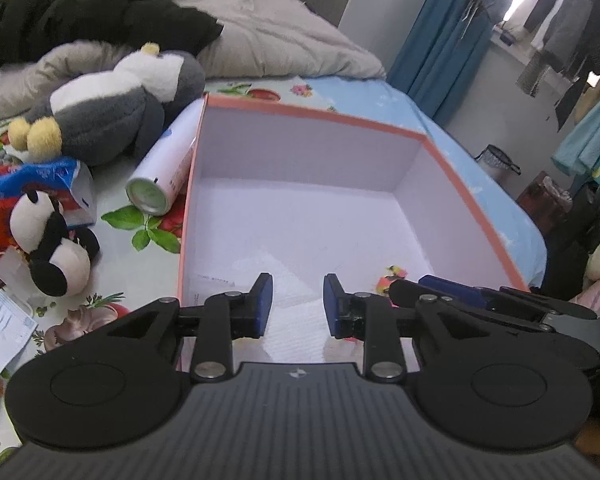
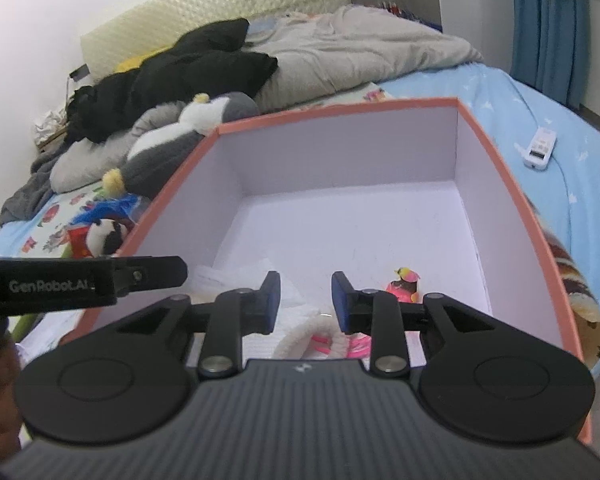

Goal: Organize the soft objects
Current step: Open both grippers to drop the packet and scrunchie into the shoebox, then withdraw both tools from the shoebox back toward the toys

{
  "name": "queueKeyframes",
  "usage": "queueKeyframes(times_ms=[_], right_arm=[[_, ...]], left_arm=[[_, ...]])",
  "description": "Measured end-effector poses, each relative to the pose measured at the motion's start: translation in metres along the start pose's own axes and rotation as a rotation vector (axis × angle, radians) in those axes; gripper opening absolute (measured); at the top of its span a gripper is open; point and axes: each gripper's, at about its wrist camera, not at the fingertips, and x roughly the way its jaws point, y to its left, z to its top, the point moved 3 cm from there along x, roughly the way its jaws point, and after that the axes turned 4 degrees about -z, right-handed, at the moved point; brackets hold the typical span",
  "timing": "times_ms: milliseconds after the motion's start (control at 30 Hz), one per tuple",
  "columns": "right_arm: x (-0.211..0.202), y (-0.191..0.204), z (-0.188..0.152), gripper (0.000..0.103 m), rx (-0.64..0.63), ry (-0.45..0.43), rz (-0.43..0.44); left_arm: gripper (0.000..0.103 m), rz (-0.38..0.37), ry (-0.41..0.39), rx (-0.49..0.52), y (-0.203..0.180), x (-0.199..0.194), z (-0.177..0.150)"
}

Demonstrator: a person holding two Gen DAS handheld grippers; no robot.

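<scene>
A salmon-rimmed box (image 1: 316, 110) with a white inside stands on the bed; it also shows in the right wrist view (image 2: 340, 114). Inside lie white folded tissue (image 1: 296, 320), a small pink toy (image 2: 404, 284) and a cream and pink soft item (image 2: 320, 340). My left gripper (image 1: 297, 306) is open and empty over the box's near edge. My right gripper (image 2: 305, 302) is open and empty above the cream item. A grey and white penguin plush (image 1: 116, 104) and a small panda plush (image 1: 48, 236) lie left of the box.
A white spray can (image 1: 164, 172) lies against the box's left wall. A blue and red packet (image 1: 28, 188) and papers (image 1: 0, 332) are at the left. A black garment (image 1: 92, 8) and grey quilt (image 1: 280, 40) lie behind. A white remote (image 2: 540, 148) lies at right.
</scene>
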Motion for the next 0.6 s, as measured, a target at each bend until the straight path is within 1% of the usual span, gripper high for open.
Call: queueKeyframes(times_ms=[233,333,467,600], right_arm=[[-0.040,0.018,0.002,0.031,-0.013,-0.056,0.018],[-0.061,0.026,0.002,0.031,-0.014,-0.080,0.023],[-0.089,0.039,0.000,0.031,-0.024,-0.101,0.030],[-0.113,0.051,-0.003,0.031,-0.040,-0.123,0.030]], left_arm=[[0.031,-0.020,-0.056,0.016,-0.013,-0.045,-0.006],[0.031,-0.023,-0.082,0.001,-0.014,-0.072,-0.008],[0.031,-0.012,-0.123,0.022,-0.015,-0.111,-0.012],[0.031,-0.019,-0.159,0.013,-0.015,-0.148,-0.019]])
